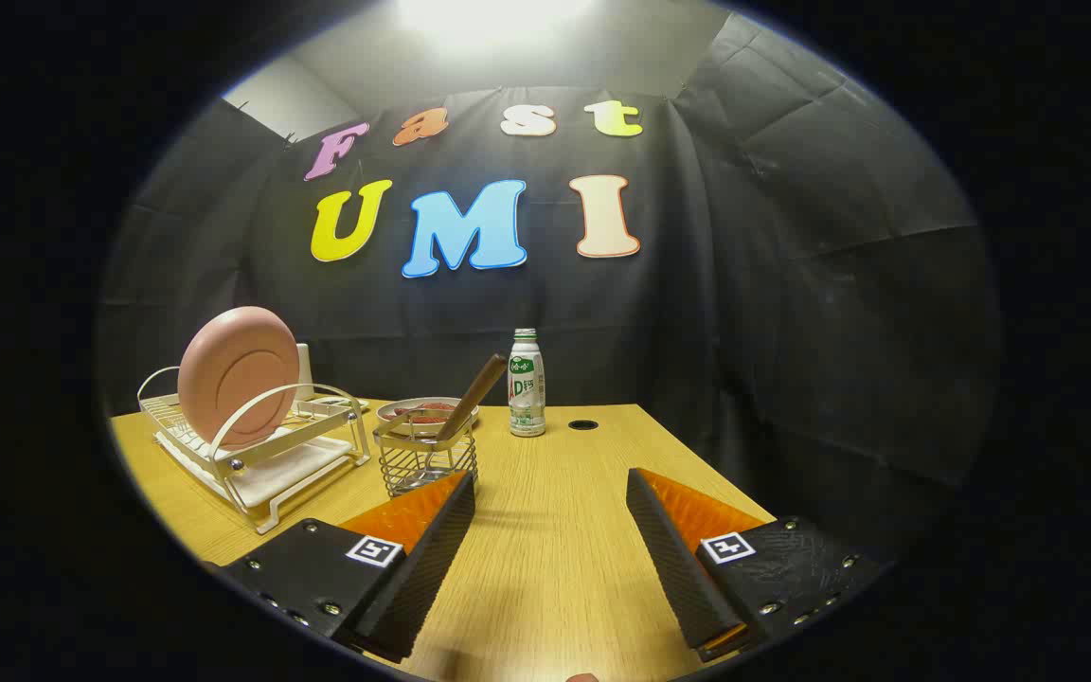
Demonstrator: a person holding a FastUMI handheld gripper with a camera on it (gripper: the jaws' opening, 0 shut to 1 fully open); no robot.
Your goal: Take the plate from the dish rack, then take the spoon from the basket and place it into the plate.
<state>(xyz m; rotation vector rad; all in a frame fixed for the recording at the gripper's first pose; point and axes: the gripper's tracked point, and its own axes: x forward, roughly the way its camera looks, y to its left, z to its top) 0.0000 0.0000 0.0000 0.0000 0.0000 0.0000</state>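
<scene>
A pink plate [238, 375] stands on edge in a white wire dish rack [261, 455] on the wooden table, well ahead and to the left of my fingers. Right of the rack is a small wire basket [426, 461] with a brown-handled spoon [473, 393] leaning out of it; its bowl is hidden inside. The basket sits just beyond my left finger. My gripper [550, 488] is open above the table, with nothing between its fingers.
A shallow dish [418, 410] with something red in it lies behind the basket. A white bottle [527, 384] with a green cap stands farther back, beside a round hole [582, 424] in the tabletop. The table's right edge runs near my right finger.
</scene>
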